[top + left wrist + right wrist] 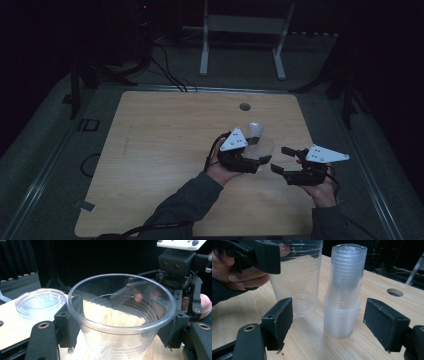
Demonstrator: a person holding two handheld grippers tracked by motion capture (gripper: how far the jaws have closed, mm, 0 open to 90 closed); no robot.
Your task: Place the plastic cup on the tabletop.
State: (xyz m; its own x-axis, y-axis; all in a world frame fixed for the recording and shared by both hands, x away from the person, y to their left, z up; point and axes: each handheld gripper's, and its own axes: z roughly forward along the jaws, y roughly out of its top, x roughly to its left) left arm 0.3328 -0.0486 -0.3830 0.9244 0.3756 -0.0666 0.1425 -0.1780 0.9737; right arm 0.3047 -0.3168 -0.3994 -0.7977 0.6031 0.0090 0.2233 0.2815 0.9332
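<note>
clear plastic cup (120, 322), light and crushable, clamped below its rim in left claw (120, 337); right claw (328, 322) released.

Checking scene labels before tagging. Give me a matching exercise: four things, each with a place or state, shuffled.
Things:
1. single clear cup
2. stack of cups
3. right gripper
4. round hole

States:
A. upside down on the table
B. open, jaws either side of the stack, not touching
C. clamped between the left gripper's jaws
D. in the tabletop, far side

Pairs: 1-C, 2-A, 3-B, 4-D
</note>
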